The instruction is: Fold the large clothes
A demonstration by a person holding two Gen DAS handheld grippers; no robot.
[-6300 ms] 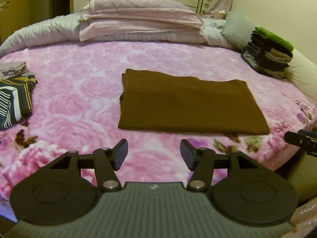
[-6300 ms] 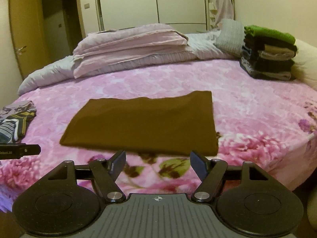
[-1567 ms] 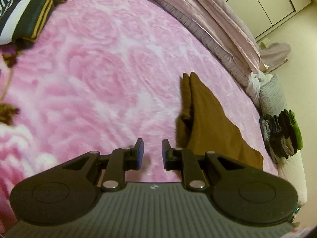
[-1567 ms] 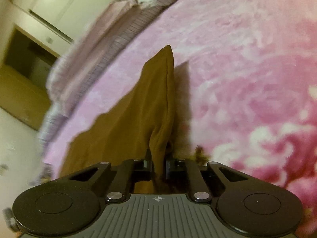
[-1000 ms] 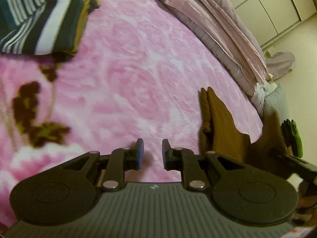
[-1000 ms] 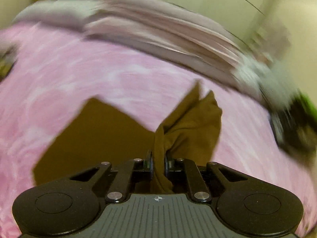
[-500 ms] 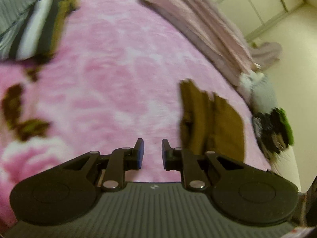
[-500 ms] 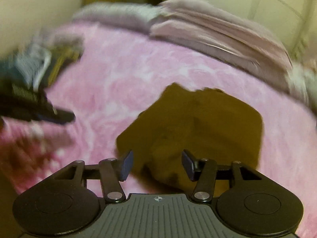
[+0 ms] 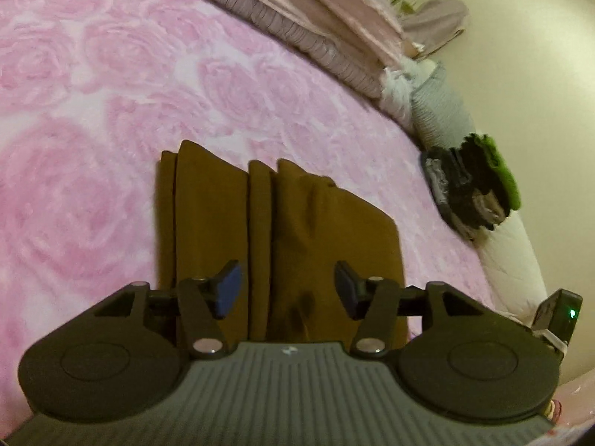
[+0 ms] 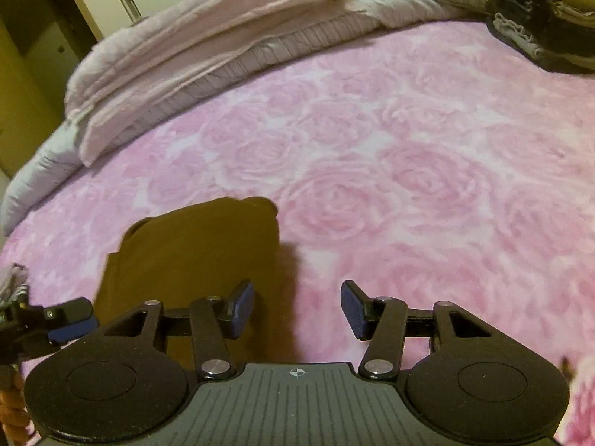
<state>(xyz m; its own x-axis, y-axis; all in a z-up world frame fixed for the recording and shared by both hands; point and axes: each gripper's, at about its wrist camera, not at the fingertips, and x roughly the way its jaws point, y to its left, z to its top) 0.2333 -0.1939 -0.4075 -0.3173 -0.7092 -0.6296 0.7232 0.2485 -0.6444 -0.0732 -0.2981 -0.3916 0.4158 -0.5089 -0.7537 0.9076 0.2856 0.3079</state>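
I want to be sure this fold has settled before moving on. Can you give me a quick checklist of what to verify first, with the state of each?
1. Left tool clear of the cloth: ok. Its jaws have just been opening, nothing is pinched between them.
2. Right tool released: ok, open over the pink bedspread, nothing held.
3. Brown garment lying on the bed, folded over: ok.
4. Fold edges lined up: not ok, layers sit stepped, with a ridge on the top layer.
5. Room beside the garment: ok, the stack of folded clothes lies well apart.
6. Near edge of the garment: cannot tell, hidden behind the tool bodies.
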